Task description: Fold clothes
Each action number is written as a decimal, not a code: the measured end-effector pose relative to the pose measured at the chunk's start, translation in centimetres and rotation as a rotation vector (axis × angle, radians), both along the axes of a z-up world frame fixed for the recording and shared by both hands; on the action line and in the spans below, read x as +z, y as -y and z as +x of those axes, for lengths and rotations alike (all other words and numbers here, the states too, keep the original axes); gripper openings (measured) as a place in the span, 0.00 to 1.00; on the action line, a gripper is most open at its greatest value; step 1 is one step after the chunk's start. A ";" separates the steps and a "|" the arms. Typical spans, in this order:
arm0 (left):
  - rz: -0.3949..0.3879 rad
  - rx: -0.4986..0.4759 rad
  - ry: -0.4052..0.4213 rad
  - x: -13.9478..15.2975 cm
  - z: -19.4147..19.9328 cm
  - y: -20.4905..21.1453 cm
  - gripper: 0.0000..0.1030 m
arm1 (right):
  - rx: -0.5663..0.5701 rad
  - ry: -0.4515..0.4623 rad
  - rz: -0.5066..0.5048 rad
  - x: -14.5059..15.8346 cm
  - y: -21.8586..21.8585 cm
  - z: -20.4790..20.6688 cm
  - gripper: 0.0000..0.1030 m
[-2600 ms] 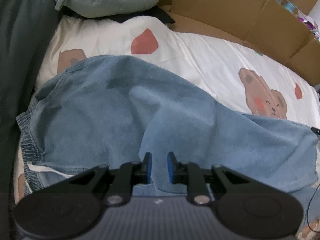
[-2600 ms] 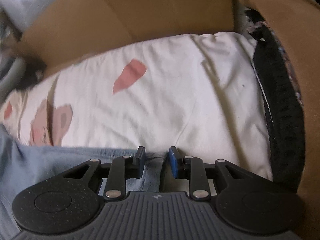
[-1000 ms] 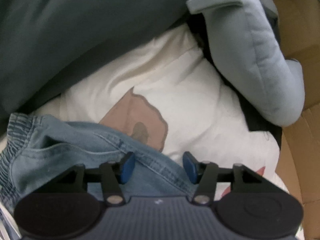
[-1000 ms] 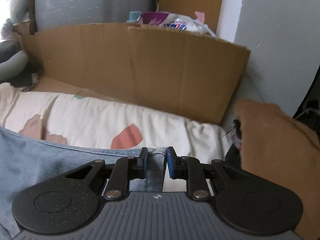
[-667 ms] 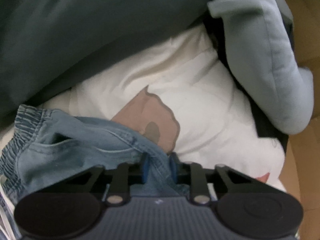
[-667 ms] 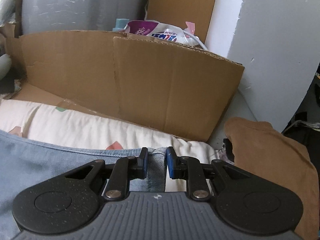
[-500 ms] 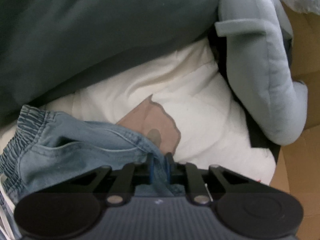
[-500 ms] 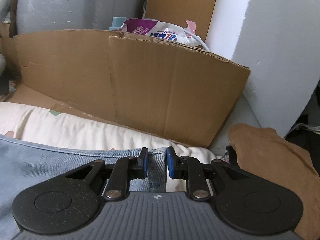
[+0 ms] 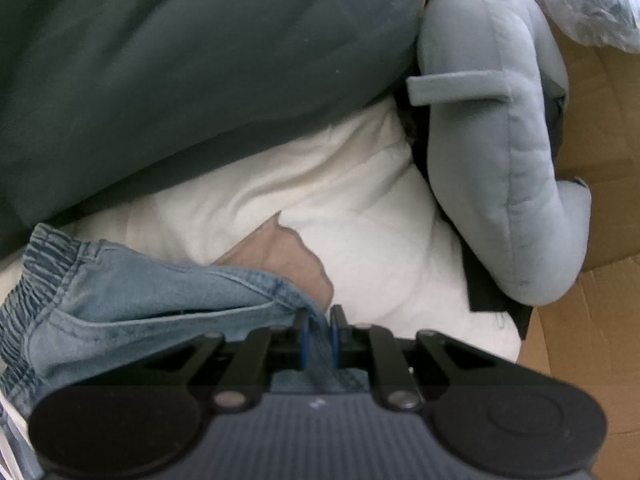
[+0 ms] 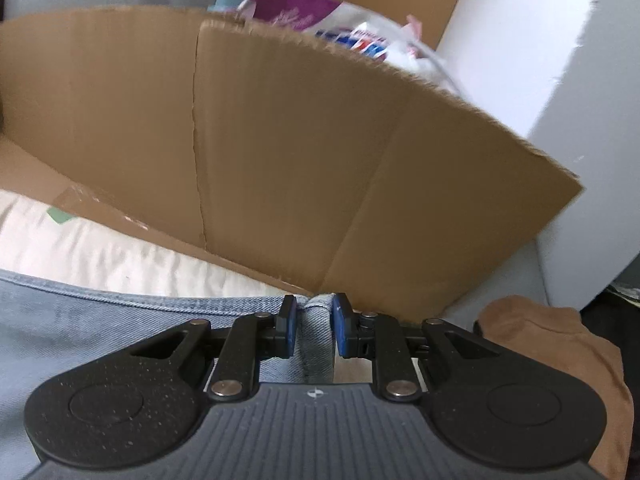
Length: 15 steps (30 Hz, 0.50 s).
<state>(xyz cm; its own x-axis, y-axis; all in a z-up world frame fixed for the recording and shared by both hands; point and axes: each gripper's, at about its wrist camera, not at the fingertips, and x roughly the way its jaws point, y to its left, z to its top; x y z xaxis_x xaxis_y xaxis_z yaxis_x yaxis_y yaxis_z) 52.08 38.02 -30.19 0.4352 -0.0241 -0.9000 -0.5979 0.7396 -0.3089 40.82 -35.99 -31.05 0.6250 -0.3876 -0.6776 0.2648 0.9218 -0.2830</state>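
Note:
Light blue denim trousers (image 9: 132, 304) with an elastic waistband lie over a cream sheet (image 9: 360, 216) printed with bears. My left gripper (image 9: 319, 322) is shut on the waist edge of the jeans, the cloth bunched between its blue pads. In the right wrist view the same jeans (image 10: 92, 320) stretch off to the left, and my right gripper (image 10: 314, 314) is shut on a hemmed end of them, lifted above the sheet (image 10: 100, 256).
A dark green cushion (image 9: 180, 64) and a grey plush toy (image 9: 500, 152) crowd the far side on the left. A cardboard wall (image 10: 320, 160) stands close ahead of the right gripper, with bags behind it. A brown cloth (image 10: 560, 344) lies at the right.
My left gripper, open a second ago over the waist edge, has shut on the denim. The right gripper has risen with the hem and neared the cardboard.

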 end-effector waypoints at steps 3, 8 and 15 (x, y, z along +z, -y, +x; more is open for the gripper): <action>-0.029 -0.032 0.085 1.7 1.1 0.1 0.00 | -0.007 -0.019 -0.013 -0.5 0.1 1.4 0.17; -0.044 -0.139 0.060 2.9 2.1 0.6 0.09 | -0.016 -0.057 -0.002 -1.7 0.6 3.4 0.17; 0.072 -0.473 0.003 2.9 2.1 5.1 0.48 | -0.033 -0.077 0.041 -3.5 1.4 4.9 0.17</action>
